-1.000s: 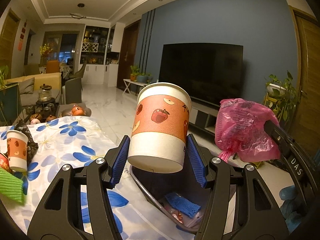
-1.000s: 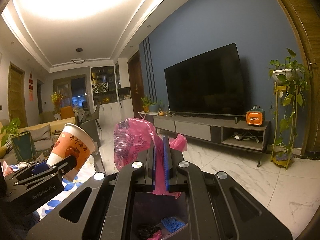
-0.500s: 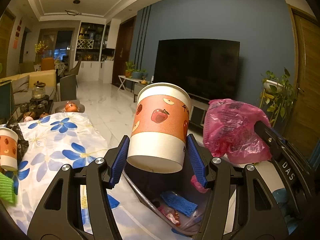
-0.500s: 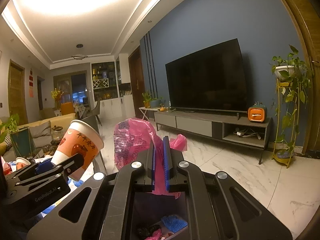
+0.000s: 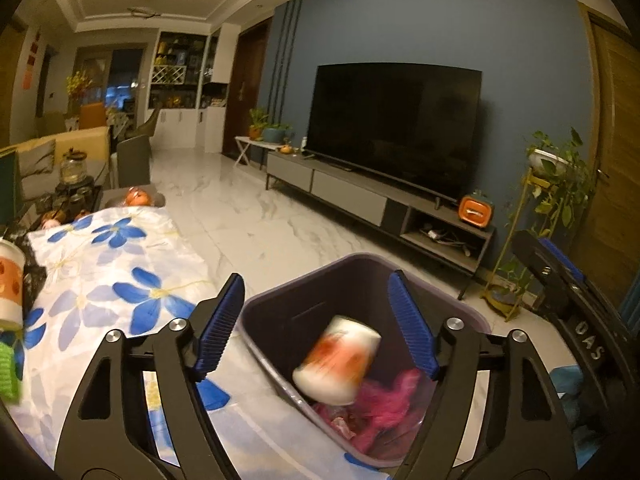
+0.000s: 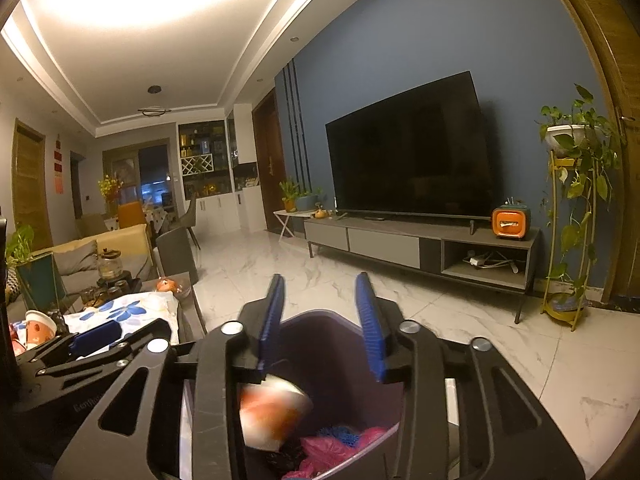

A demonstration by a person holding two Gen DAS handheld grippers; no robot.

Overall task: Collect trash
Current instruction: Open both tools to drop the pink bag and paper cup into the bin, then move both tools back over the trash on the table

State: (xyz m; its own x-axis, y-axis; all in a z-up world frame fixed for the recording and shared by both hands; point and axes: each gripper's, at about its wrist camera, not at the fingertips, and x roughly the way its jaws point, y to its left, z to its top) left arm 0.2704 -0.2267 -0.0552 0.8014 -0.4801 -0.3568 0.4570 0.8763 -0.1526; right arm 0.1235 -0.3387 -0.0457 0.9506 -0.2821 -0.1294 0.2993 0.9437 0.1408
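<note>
The bin [image 5: 460,304] is open at the top, so there is room to reach straight down into it, but a paper cup [image 5: 338,354] (blurry, tipped on its side) and a pink bag [image 5: 394,398] fill much of the inside. The left gripper [image 5: 318,320] and the right gripper [image 6: 320,320] both hang over the bin with their jaws wide apart and nothing between them, close beside each other. Left of the bin the table [image 5: 120,280] is mostly bare cloth, with another cup [image 5: 10,280] at its far left edge.
</note>
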